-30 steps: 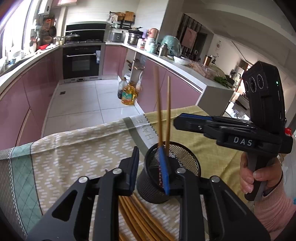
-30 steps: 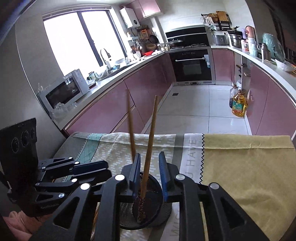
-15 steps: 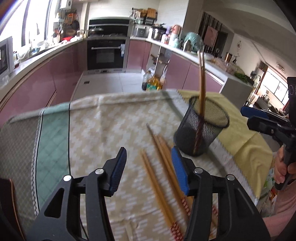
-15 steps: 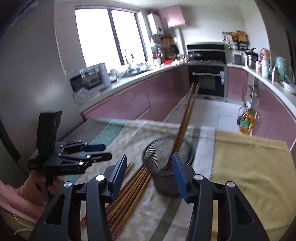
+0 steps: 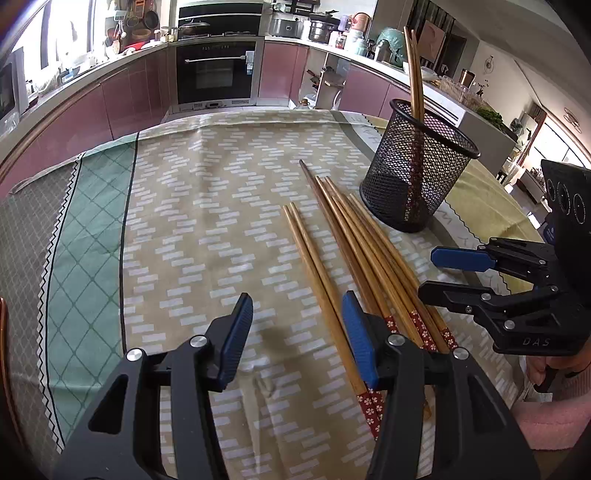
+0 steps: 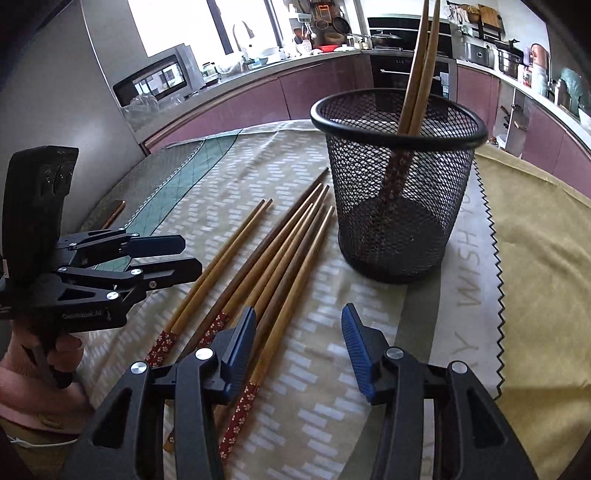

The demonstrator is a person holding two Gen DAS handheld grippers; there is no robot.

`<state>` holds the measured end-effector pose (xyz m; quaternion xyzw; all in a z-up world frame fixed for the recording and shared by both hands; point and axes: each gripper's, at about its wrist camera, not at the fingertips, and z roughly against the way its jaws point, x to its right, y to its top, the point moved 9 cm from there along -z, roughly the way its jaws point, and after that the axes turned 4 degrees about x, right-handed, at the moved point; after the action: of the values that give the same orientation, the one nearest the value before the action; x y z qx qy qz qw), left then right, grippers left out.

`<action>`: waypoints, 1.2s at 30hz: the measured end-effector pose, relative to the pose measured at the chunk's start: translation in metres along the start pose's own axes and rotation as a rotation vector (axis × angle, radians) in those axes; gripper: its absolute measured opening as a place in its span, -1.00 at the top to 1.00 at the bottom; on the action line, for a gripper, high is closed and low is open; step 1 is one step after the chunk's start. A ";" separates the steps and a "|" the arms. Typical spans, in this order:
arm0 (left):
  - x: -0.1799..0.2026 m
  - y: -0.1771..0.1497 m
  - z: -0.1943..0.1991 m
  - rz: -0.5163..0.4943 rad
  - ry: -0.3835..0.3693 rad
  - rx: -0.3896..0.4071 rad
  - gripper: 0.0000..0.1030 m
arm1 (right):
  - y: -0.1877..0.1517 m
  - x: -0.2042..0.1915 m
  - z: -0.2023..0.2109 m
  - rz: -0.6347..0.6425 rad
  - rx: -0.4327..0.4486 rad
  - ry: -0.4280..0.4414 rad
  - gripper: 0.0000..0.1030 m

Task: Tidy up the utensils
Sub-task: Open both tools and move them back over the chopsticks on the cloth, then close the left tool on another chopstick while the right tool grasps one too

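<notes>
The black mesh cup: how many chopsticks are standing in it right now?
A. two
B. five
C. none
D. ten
A: two chopsticks lean together inside the black mesh cup, while the other chopsticks lie on the tablecloth beside it.

I see a kitchen with pink cabinets along the walls and a black built-in oven at the far end. Bright daylight comes through a large window. A microwave stands on the worktop, and the floor is hidden.
</notes>
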<state>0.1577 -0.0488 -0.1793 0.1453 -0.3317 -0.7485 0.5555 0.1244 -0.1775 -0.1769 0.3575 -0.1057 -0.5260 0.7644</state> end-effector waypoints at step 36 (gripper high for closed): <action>-0.010 0.007 -0.014 -0.016 0.088 -0.019 0.73 | 0.004 -0.001 -0.014 0.055 0.001 -0.119 0.59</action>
<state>0.1742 -0.0451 -0.1864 0.1754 -0.2988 -0.7489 0.5649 0.1345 -0.1693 -0.1838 0.3231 -0.1613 -0.5251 0.7707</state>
